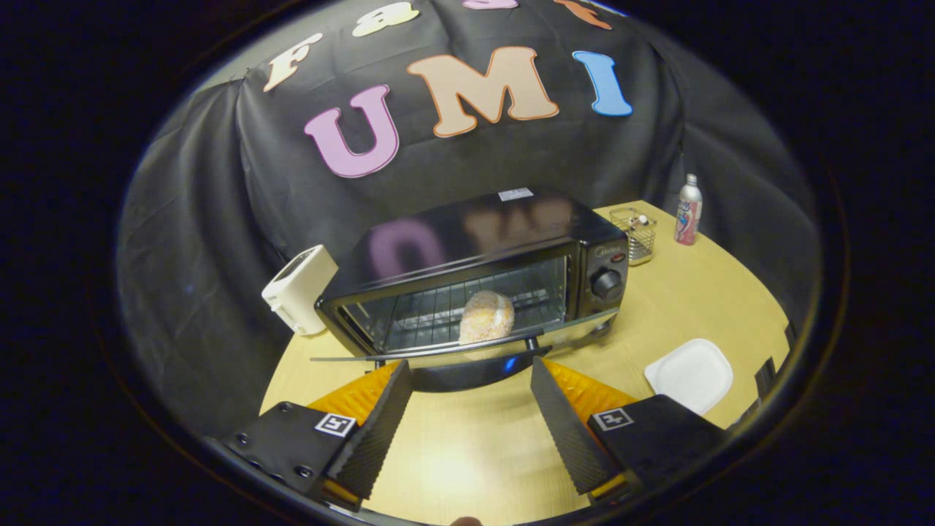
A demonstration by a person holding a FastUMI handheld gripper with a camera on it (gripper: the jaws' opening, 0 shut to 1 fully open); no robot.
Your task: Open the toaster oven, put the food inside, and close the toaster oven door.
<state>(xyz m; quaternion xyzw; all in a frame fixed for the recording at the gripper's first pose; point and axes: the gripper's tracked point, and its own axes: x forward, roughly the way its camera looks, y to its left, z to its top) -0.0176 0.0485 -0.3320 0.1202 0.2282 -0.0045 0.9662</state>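
A black toaster oven (482, 241) stands on the wooden table just beyond my fingers. Its glass door (467, 345) hangs open, folded down nearly level, with the door handle (467, 374) just ahead of my fingertips. A round, speckled pale bun (486, 316) rests on the wire rack inside the oven. My gripper (471, 369) is open, its two fingers spread wide on either side of the handle and touching nothing.
A white toaster (298, 289) sits to the left of the oven. A wire basket (634, 234) and a spray bottle (687, 210) stand behind it on the right. A white square plate (690, 373) lies beside my right finger. Bare table (467, 453) lies under my fingers.
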